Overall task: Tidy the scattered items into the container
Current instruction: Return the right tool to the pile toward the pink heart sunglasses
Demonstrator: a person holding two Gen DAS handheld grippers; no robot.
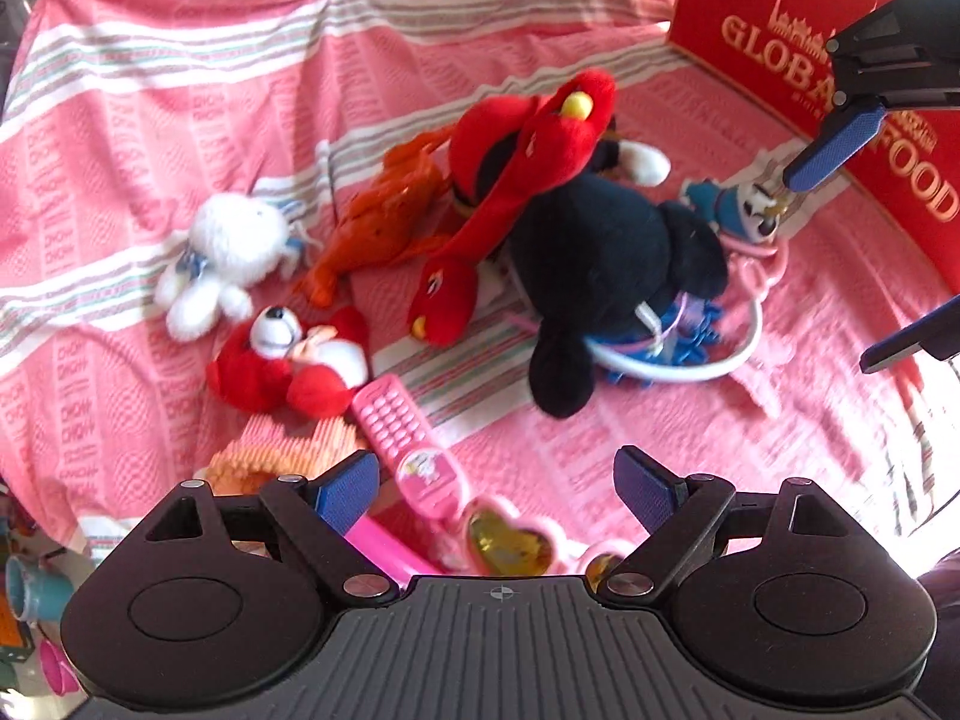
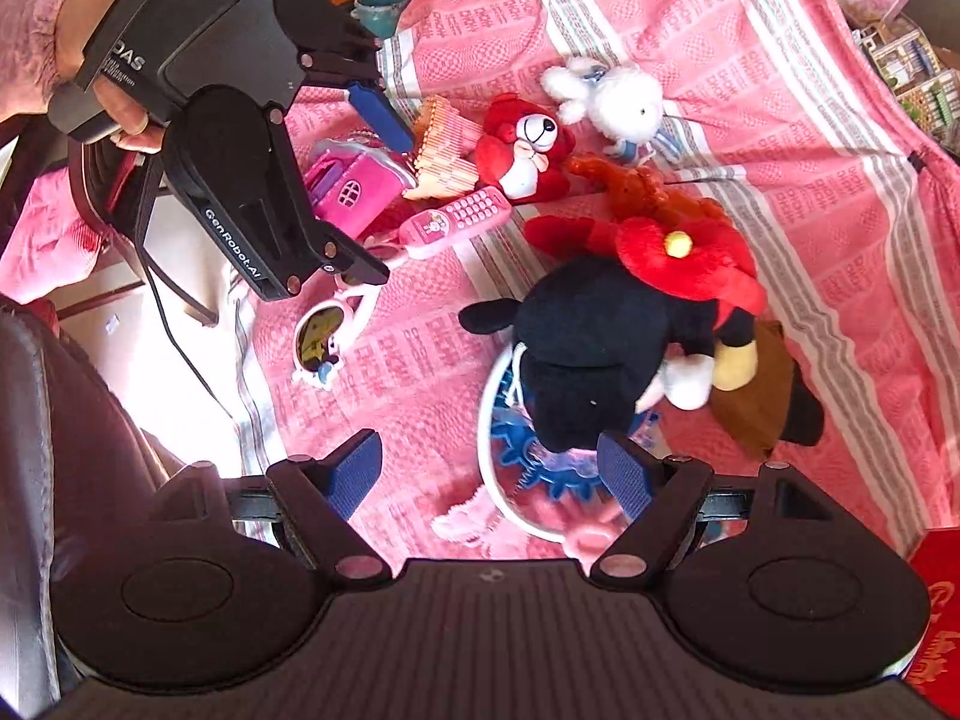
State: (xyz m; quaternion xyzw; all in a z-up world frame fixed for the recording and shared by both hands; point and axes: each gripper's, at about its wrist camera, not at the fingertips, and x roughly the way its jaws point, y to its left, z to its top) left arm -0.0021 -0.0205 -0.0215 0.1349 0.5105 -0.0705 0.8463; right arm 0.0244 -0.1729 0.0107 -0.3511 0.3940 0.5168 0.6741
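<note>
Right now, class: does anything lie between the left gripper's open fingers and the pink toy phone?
Nothing visible does. The left gripper hangs open just above the pink toy phone, with no object between them. The heart sunglasses lie at the phone's near end, not on top of it.

the toys lay scattered on a striped cloth (image 1: pixel 180 120). in the left wrist view a big mouse plush (image 1: pixel 606 252) sat in the middle, its hat (image 1: pixel 540 132) tilted to the far left of it. a ring (image 1: pixel 708 360) lay partly under the plush, on its near right. a box (image 1: pixel 780 42) stood at the far right. left of the plush lay a lobster toy (image 1: pixel 384 216), and further left a fluffy dog (image 1: pixel 228 252). nearer than the dog lay a bear (image 1: pixel 288 360). just right of the bear lay a toy phone (image 1: pixel 408 438), and nearest of all heart sunglasses (image 1: pixel 510 546).
</note>
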